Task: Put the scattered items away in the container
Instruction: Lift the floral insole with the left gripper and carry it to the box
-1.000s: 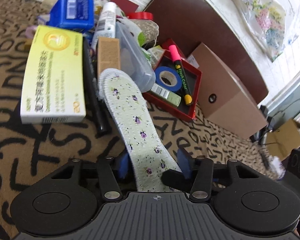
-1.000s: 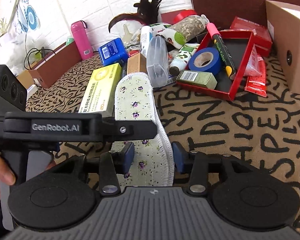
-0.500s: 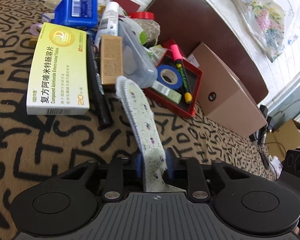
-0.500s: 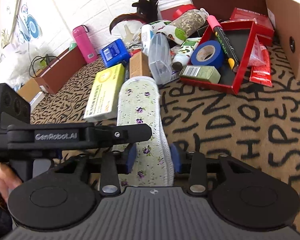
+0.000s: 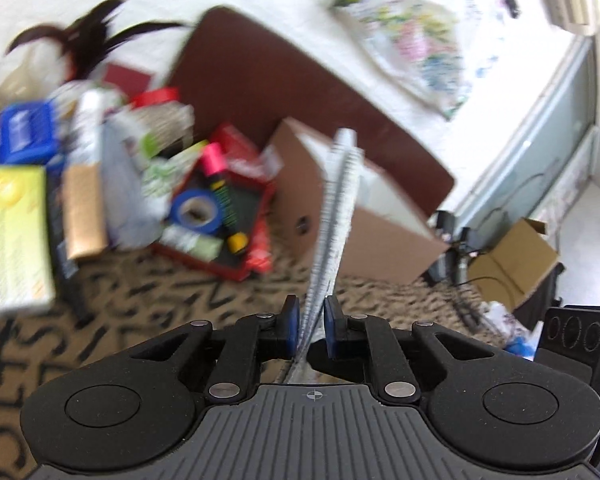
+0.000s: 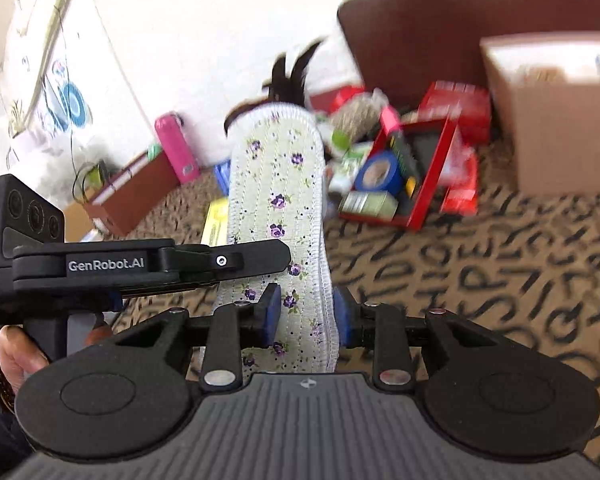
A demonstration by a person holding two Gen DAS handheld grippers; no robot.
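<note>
A flower-printed insole (image 6: 278, 184) is lifted off the patterned cloth and held by both grippers. My right gripper (image 6: 306, 312) is shut on it, blue pads pressing its two long edges near the heel. My left gripper (image 5: 311, 316) is shut on the same insole (image 5: 338, 200), which appears edge-on and rising between its pads. In the right wrist view the left gripper (image 6: 276, 258) comes in from the left, clamped on the insole's side. An open cardboard box (image 5: 380, 240) stands just behind the insole's tip, also seen as the box (image 6: 560, 136) at far right.
A red tray (image 6: 432, 184) holds blue tape (image 6: 380, 172), a marker and a small carton. Beyond it lie a yellow box (image 5: 12, 232), bottles and packets in a heap. A pink bottle (image 6: 178, 148) stands by the wall. A hand (image 6: 16, 356) grips the left tool.
Both grippers have closed on the insole and lifted it off the cloth. It turned on edge in the left wrist view, and both views swung toward the cardboard box.
</note>
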